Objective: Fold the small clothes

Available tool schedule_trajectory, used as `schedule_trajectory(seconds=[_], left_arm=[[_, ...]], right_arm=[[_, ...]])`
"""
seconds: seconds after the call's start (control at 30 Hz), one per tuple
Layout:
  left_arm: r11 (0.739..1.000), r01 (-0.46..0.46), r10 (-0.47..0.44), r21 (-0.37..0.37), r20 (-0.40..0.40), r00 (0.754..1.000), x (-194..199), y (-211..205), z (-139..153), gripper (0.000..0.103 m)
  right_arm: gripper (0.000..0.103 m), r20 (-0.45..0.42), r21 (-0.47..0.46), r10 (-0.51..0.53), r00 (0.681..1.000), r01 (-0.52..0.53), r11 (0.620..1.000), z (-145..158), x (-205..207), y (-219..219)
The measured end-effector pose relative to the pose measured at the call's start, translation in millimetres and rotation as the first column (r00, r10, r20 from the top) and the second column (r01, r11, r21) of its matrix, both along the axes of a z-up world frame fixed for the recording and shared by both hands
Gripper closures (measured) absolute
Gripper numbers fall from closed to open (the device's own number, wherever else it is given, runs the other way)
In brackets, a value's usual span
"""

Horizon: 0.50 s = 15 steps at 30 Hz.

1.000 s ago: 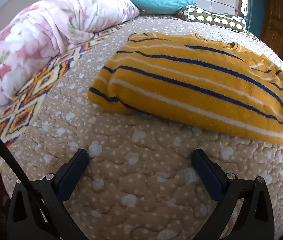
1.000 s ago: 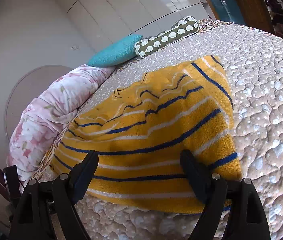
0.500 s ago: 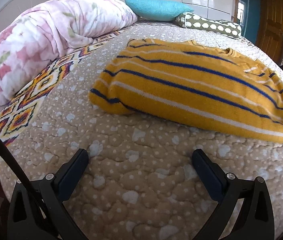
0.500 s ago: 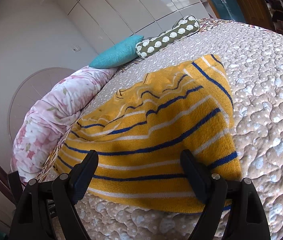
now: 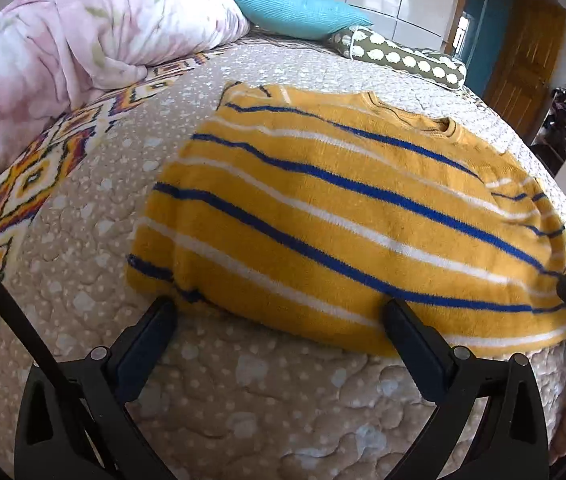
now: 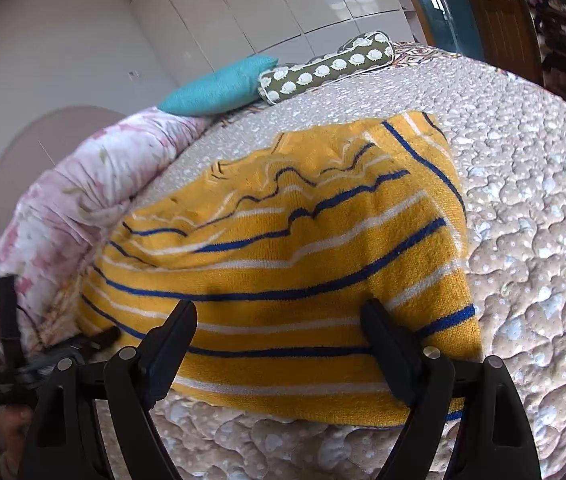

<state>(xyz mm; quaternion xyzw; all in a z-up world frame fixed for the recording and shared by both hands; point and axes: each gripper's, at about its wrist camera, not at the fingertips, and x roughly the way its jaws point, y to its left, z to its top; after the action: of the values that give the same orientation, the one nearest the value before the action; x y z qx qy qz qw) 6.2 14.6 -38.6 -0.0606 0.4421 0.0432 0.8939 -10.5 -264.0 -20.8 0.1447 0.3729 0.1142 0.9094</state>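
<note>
**Q:** What is lying in front of you?

**A:** I am looking at a yellow sweater [image 5: 347,216] with blue and white stripes. It is lying flat on a bed, on a beige quilted bedspread [image 5: 243,392] dotted with pale spots. Its neckline is pointing toward the far end of the bed and its hem is sitting nearest to me.

**Q:** What are your grippers doing?

**A:** I am holding my left gripper [image 5: 279,320] with its two dark fingers spread wide, gripping nothing. Their tips are sitting right at the sweater's near edge, by its left corner; I cannot tell whether they are touching the knit. My right gripper [image 6: 279,316] is also spread wide and empty, its fingers hovering over the sweater's lower right part. One of its fingers is poking into the right edge of the left view.

**Q:** What else is on the bed?

**A:** A rolled pink floral duvet [image 5: 83,40] is lying along the left side, beside a strip of geometric patterned fabric [image 5: 31,176]. At the far end, a turquoise cushion [image 5: 295,12] is resting next to an olive bolster [image 5: 403,56] printed with white shapes. Glossy white wardrobe doors [image 6: 283,4] are standing behind them.
</note>
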Motion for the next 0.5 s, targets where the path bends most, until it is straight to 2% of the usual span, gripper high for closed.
schedule_trajectory(seconds=[0.13,0.2,0.3,0.43,0.5], left_arm=[[0.999,0.01,-0.009,-0.051,0.022,1.0,-3.4,6.7,0.5,0.0],[0.996,0.014,-0.011,-0.088,0.039,0.999,-6.7,10.8,0.2,0.0],[0.992,0.013,-0.006,-0.124,0.053,0.999,-8.9,14.4,0.1,0.0],[0.993,0.015,-0.009,-0.115,0.052,0.999,-9.4,15.7,0.9,0.0],[0.992,0.013,-0.006,-0.129,0.059,0.998,-10.8,17.7,1.6,0.0]], right_arm=[[0.018,-0.064,-0.088,0.003,0.998,-0.009,0.996,9.7,5.5,8.2],[0.021,-0.037,-0.032,-0.005,0.999,0.004,0.999,27.6,-6.5,-3.7],[0.021,-0.001,0.018,-0.116,0.993,0.116,0.993,48.1,-26.2,-43.5],[0.021,-0.055,0.012,-0.212,0.976,0.213,0.977,41.3,-28.1,-87.6],[0.021,-0.109,0.123,-0.198,0.974,0.211,0.97,28.4,-21.8,-104.1]])
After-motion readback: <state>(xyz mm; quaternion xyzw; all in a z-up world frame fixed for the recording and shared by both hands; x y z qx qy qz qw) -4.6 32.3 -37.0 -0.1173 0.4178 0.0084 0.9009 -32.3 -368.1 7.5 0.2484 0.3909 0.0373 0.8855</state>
